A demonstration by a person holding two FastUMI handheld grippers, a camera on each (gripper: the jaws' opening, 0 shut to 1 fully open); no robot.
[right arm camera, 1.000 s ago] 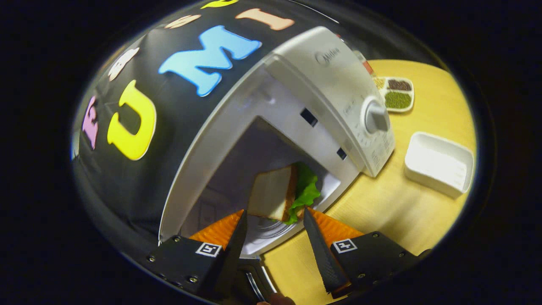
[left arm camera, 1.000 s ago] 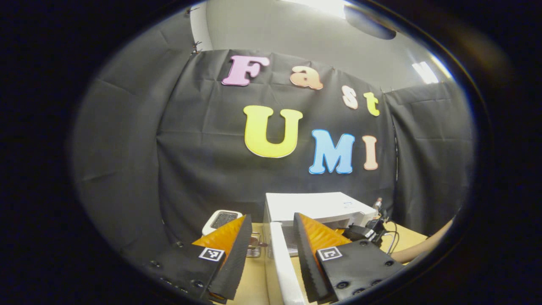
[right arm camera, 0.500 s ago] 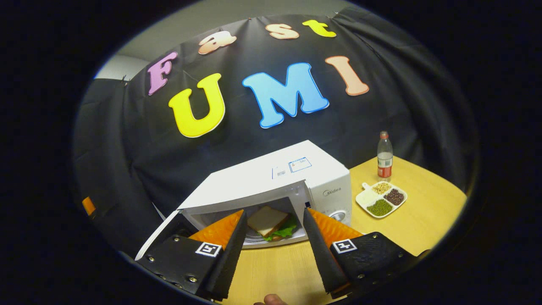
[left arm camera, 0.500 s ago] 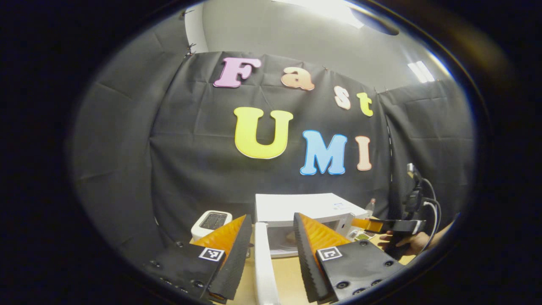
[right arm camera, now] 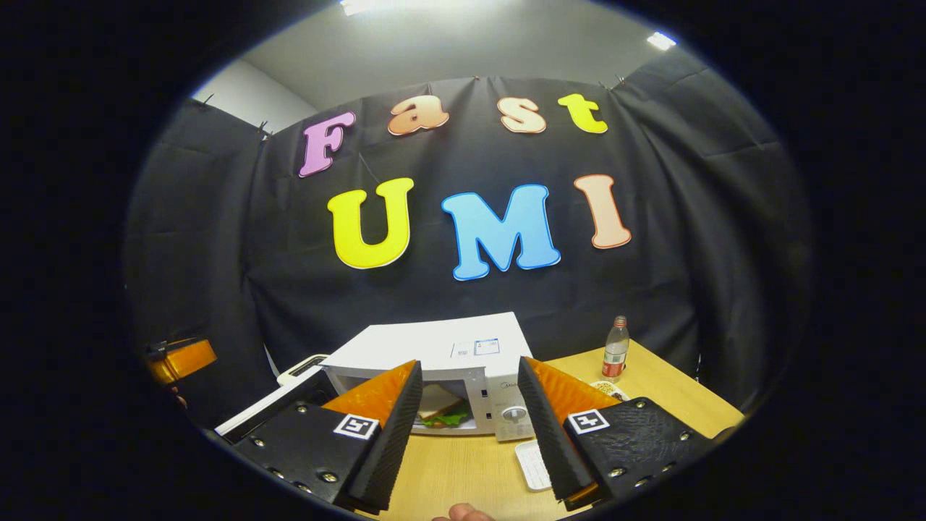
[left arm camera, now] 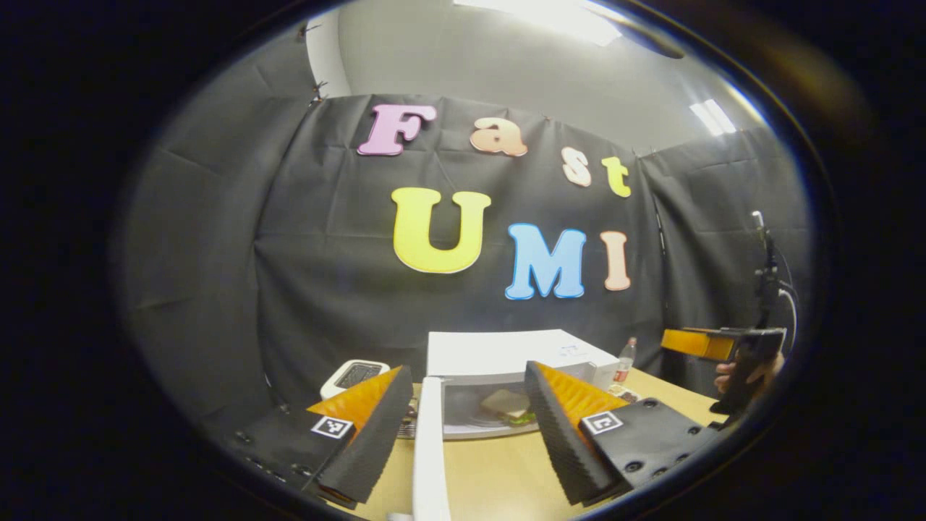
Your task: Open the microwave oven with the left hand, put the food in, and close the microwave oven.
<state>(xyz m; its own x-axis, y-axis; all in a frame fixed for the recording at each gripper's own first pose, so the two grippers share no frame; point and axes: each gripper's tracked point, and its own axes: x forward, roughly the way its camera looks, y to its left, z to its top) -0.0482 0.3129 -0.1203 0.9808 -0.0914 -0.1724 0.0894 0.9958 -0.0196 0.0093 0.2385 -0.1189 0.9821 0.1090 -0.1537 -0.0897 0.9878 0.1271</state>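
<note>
The white microwave (left arm camera: 506, 351) stands on the wooden table with its door (left arm camera: 428, 449) swung open toward me. A sandwich with lettuce (left arm camera: 511, 408) lies inside the cavity. In the left gripper view my left gripper (left arm camera: 464, 370) is open, and the door's edge runs up between its fingers without either touching it. My right gripper (right arm camera: 469, 365) is open and empty, held back from the microwave (right arm camera: 441, 347), with the sandwich (right arm camera: 441, 414) seen between its fingers. The right gripper (left arm camera: 712, 344) also appears at the far right of the left gripper view, held by a hand (left arm camera: 745, 373).
A white toaster (left arm camera: 354, 375) sits left of the microwave. A plastic bottle (right arm camera: 616, 347) stands at the back right, with a divided dish of grains (right arm camera: 610, 391) before it. A small white tray (right arm camera: 535, 464) lies on the table (right arm camera: 463, 470) near my right gripper.
My right gripper has drawn back and levelled out, leaving the sandwich inside the microwave. The left gripper's fingers have spread wider around the door edge, and it has backed off a little.
</note>
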